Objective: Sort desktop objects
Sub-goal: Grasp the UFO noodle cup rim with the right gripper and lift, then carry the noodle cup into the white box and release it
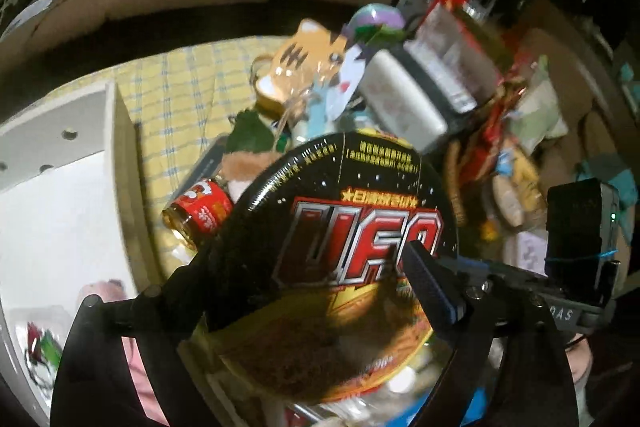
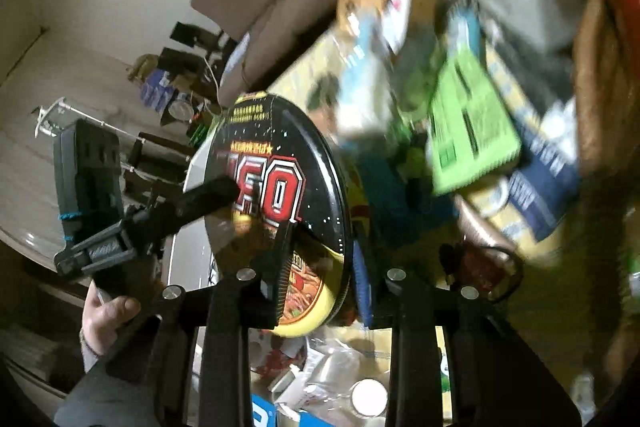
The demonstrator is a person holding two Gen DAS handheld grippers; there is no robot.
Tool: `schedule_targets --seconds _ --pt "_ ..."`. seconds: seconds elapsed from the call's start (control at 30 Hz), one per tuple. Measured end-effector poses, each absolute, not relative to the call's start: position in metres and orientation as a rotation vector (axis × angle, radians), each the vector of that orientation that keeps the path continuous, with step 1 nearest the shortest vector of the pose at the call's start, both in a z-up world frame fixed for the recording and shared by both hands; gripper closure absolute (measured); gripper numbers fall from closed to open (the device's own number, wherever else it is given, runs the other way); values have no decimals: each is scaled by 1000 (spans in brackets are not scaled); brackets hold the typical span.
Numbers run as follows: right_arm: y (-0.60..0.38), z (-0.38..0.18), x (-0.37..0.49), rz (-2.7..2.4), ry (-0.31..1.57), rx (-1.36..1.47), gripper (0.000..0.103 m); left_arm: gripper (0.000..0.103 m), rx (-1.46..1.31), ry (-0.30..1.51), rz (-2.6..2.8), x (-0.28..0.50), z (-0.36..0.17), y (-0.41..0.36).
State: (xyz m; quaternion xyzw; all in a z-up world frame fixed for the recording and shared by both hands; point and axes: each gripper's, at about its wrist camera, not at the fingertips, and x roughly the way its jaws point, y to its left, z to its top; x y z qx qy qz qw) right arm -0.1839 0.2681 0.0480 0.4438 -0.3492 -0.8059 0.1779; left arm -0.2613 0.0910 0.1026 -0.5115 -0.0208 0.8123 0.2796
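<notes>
A round black and yellow UFO instant noodle bowl (image 1: pixel 340 247) is held in the air over the cluttered desk, tilted on edge. My left gripper (image 1: pixel 316 291) is shut on it, one finger on each side. The bowl also shows in the right wrist view (image 2: pixel 280 195), where my right gripper (image 2: pixel 320 267) is shut on its lower rim. The left gripper's fingers (image 2: pixel 208 199) press on the bowl's lid there. In the left wrist view the right gripper's finger (image 1: pixel 428 283) lies across the lid.
A white shelf unit (image 1: pixel 60 195) stands at left. A red-labelled jar (image 1: pixel 200 211) lies beside the bowl. A heap with a tiger plush (image 1: pixel 296 67), a silver box (image 1: pixel 404 103) and snack packs fills the desk behind. A green pack (image 2: pixel 468 131) and a blue pack (image 2: pixel 548 183) lie at right.
</notes>
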Motion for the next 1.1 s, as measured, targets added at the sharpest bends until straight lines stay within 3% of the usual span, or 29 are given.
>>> schedule_targets --seconds 0.3,0.5,0.83,0.97,1.1 --pt "222 151 -184 -2298 -802 1166 77 10 -1258 -372 2219 -244 188 -18" --pt "129 176 -223 -2222 -685 1191 77 10 -1285 -526 2326 -258 180 -117" --pt "-4 94 -335 -2157 -600 1400 77 9 -1413 -791 2440 -330 71 -233" --pt "-33 45 -367 -2140 -689 1442 77 3 -1413 -804 2515 -365 36 -250" --pt "-52 -2 -383 -2190 -748 1460 76 0 -1449 -690 2592 -381 28 -247"
